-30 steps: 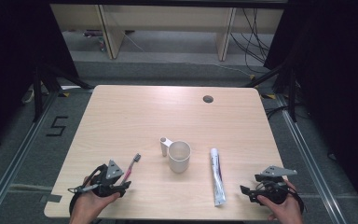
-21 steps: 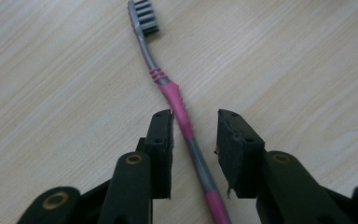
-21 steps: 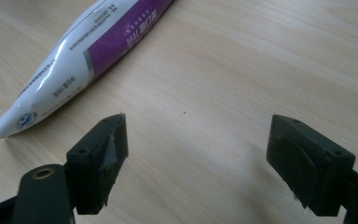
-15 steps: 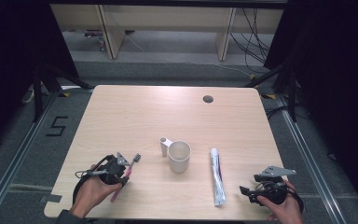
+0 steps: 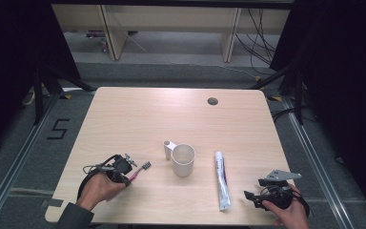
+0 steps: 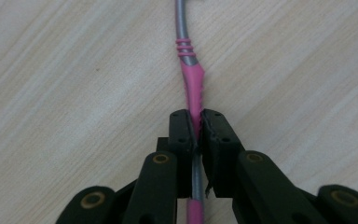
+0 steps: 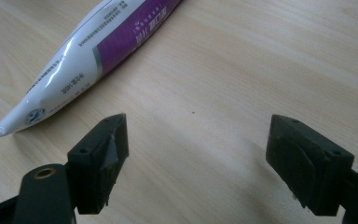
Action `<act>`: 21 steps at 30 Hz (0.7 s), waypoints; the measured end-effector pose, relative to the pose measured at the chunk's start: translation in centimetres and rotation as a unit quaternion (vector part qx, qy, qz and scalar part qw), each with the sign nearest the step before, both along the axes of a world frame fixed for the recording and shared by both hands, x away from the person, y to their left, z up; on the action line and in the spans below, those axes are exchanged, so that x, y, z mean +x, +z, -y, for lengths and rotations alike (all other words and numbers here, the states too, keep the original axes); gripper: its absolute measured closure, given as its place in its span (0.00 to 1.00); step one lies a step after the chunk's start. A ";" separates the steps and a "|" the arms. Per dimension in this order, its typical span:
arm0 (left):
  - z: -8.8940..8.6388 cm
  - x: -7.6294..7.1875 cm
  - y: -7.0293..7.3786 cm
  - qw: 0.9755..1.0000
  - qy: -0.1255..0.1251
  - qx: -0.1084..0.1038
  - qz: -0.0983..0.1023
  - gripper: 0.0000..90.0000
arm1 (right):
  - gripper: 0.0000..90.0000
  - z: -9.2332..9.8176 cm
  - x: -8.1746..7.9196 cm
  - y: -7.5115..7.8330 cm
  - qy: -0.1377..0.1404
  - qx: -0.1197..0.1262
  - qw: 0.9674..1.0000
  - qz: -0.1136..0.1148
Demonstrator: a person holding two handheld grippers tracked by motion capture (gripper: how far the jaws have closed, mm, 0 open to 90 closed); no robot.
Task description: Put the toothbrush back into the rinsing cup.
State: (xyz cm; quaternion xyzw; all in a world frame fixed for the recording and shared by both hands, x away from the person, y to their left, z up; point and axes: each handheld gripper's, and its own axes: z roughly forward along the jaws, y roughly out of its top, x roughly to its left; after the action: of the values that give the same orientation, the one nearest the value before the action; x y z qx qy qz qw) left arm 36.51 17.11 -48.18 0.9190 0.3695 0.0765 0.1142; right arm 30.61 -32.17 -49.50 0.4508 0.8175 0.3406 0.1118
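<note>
A pink and grey toothbrush (image 5: 140, 171) lies on the wooden table (image 5: 181, 119) at the front left. My left gripper (image 5: 129, 174) has just been closing and is now shut on its pink handle (image 6: 193, 91), with the pads pressed against it. A white mug (image 5: 182, 160) stands upright near the middle, its handle to the left. To its right lies a white and purple toothpaste tube (image 5: 222, 180). My right gripper (image 5: 248, 195) rests at the front right, open, with the tube's crimped end (image 7: 98, 51) just ahead of its left jaw and nothing between the jaws.
A round cable hole (image 5: 212, 101) sits near the table's far right edge. Dark frames and floor surround the table, and a shelf unit stands beyond the far edge.
My left gripper moved forward and right along the table to the toothbrush handle and closed on it. The right gripper stayed put.
</note>
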 end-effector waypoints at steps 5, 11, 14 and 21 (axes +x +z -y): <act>0.4 0.5 0.2 1.000 -0.007 0.019 -0.018 0.91 | 0.24 -0.1 -0.1 -0.1 -0.001 -0.001 1.000 0.001; 0.6 0.9 0.1 0.999 -0.004 0.023 -0.042 0.92 | 0.24 -0.1 -0.1 0.1 0.001 -0.003 1.000 -0.009; 0.7 1.0 0.1 0.999 -0.005 0.027 -0.047 0.92 | 0.24 -0.2 -0.1 0.1 -0.002 0.000 1.000 -0.015; 1.1 1.4 0.2 0.997 -0.019 0.049 -0.061 0.92 | 0.24 -0.2 -0.1 0.2 0.004 -0.013 1.000 -0.010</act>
State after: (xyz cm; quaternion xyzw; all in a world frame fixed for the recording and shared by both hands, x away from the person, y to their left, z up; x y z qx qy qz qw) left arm 37.92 16.02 -48.00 0.9333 0.3541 0.0358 0.0477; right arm 30.51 -31.98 -49.35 0.4495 0.8245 0.3262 0.1081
